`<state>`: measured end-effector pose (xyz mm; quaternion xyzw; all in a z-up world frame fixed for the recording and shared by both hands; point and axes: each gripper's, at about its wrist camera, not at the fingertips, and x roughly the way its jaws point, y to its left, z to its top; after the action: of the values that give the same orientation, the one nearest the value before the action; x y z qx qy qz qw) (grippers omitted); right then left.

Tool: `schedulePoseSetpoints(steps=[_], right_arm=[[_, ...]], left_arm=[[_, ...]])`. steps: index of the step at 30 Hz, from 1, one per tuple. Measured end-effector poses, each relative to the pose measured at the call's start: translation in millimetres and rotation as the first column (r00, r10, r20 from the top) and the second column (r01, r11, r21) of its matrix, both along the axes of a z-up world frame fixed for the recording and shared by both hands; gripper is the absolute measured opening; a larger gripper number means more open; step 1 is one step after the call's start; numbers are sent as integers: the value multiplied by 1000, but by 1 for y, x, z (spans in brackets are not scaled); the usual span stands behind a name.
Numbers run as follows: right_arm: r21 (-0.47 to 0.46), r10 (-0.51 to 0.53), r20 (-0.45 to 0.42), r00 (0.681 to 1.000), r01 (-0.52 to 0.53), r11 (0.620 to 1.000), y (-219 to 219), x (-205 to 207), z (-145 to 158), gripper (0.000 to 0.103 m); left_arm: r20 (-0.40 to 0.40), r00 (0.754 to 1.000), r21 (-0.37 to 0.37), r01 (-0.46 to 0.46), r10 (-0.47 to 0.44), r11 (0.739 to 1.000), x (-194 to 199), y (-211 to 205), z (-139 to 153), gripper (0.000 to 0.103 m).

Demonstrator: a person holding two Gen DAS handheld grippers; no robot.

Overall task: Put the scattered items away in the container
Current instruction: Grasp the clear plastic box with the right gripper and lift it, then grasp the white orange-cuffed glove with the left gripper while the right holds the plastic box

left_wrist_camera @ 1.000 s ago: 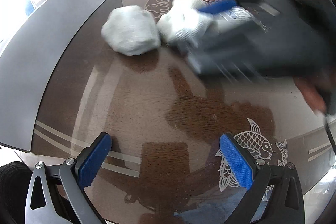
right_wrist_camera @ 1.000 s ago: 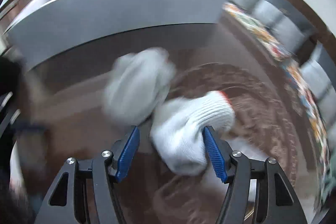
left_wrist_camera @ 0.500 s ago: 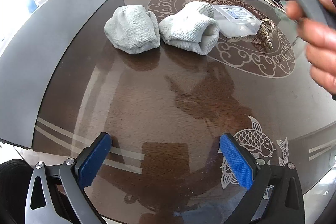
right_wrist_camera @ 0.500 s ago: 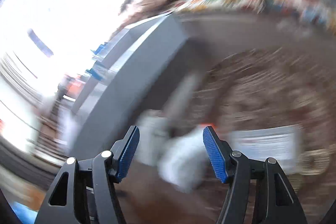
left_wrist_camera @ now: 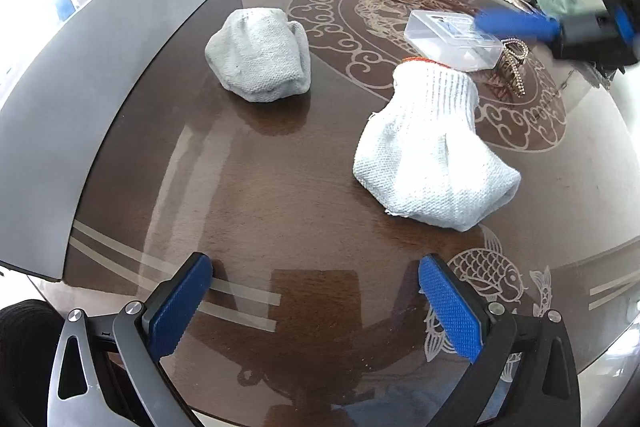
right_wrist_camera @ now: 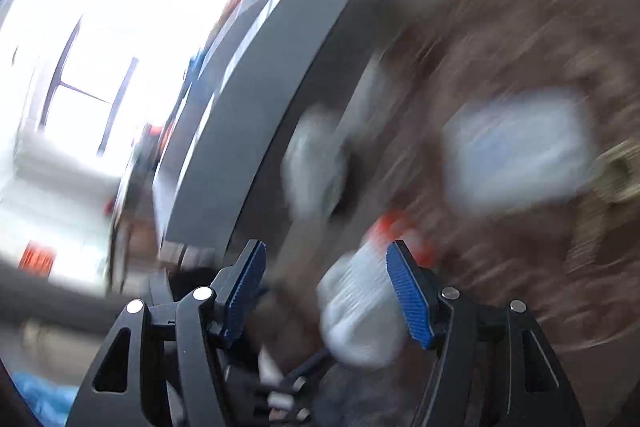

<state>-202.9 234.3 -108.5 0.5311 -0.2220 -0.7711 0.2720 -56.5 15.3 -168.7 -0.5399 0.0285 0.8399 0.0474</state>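
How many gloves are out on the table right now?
2. A grey bundled glove lies near the grey container wall; a white glove with a red cuff edge lies nearer, in front of the clear plastic box. Inside the container is hidden.

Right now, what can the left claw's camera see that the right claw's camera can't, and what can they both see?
Only the left wrist view shows the fish drawing on the table, the open left claw, and the right claw from outside, blurred.

Only the right wrist view shows a bright window and the right claw's own blue pads, open with nothing between them.

Both show the white glove with the red cuff, the grey glove, the clear plastic box, the gold hair clip and the grey container. The right view is very blurry.
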Motion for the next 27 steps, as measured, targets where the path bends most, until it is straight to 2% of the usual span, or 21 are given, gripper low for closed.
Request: schedulePoseSetpoints(steps=[4, 7, 9, 11, 13, 14, 16, 17, 23, 27], right_arm=[[25, -174, 52, 983, 172, 985, 30, -49, -16, 64], [114, -167, 9, 986, 165, 980, 19, -74, -24, 64], [193, -139, -45, 989, 145, 970, 6, -78, -24, 64], [229, -115, -62, 991, 127, 965, -3, -78, -24, 64], [233, -99, -24, 995, 102, 967, -6, -79, -23, 64], [229, -90, 42, 995, 78, 970, -6, -79, -27, 64], [239, -93, 201, 975, 43, 970, -4, -69, -35, 64], [240, -87, 232, 969, 30, 970, -3, -62, -36, 64], [236, -65, 248, 967, 5, 972, -2, -23, -32, 64], [184, -36, 290, 956, -19, 983, -2, 9, -39, 64]], left_arm=[[-9, 1000, 2, 6, -6, 1000, 3, 0, 0, 103], [-8, 1000, 2, 9, -9, 1000, 3, 2, -1, 103], [-7, 1000, 2, 10, -10, 1000, 4, 2, 0, 103], [-6, 1000, 2, 10, -10, 1000, 4, 3, 0, 103], [-3, 1000, 1, 10, -10, 1000, 3, 4, 0, 103], [-2, 1000, 1, 10, -10, 1000, 3, 5, 0, 103], [0, 1000, 2, 10, -10, 1000, 3, 5, 0, 103], [1, 1000, 2, 9, -9, 1000, 5, 5, 1, 103], [8, 1000, 10, 9, -9, 1000, 5, 5, 2, 103], [17, 1000, 69, -5, 4, 998, 8, -6, 5, 103]])
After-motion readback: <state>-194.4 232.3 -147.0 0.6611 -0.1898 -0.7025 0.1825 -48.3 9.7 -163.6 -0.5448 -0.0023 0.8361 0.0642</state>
